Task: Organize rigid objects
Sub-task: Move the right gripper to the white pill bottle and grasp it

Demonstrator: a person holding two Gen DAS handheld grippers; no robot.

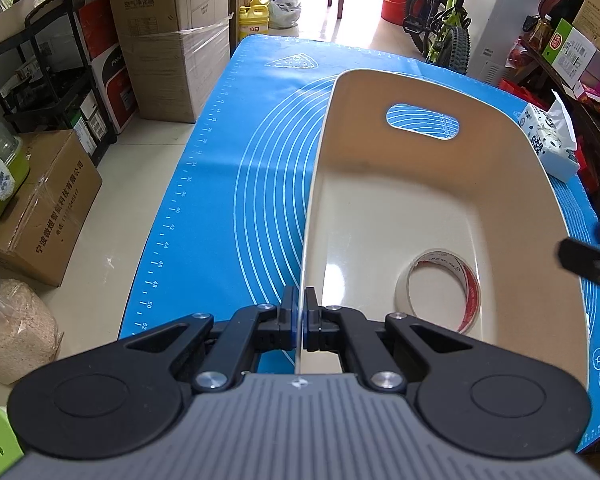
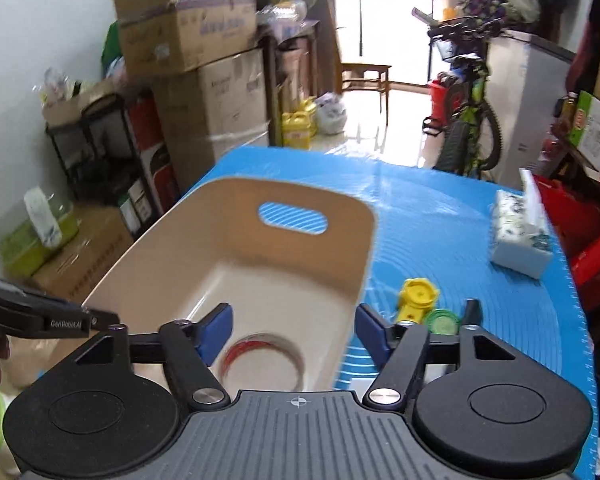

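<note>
A cream plastic bin (image 1: 380, 200) with a handle slot stands on the blue mat (image 1: 228, 168). My left gripper (image 1: 300, 304) is shut on the bin's near left wall. A roll of tape (image 1: 440, 292) lies inside the bin; it also shows in the right wrist view (image 2: 260, 356). My right gripper (image 2: 294, 330) is open and empty above the bin's (image 2: 236, 248) near right part. A yellow object (image 2: 416, 298) and a green lid (image 2: 442, 322) lie on the mat (image 2: 520, 320) right of the bin.
A tissue pack (image 2: 520, 236) sits at the mat's right edge. Cardboard boxes (image 1: 172, 40) and a black rack (image 1: 48, 72) stand on the floor to the left. A bicycle (image 1: 444, 20) stands beyond the table's far end.
</note>
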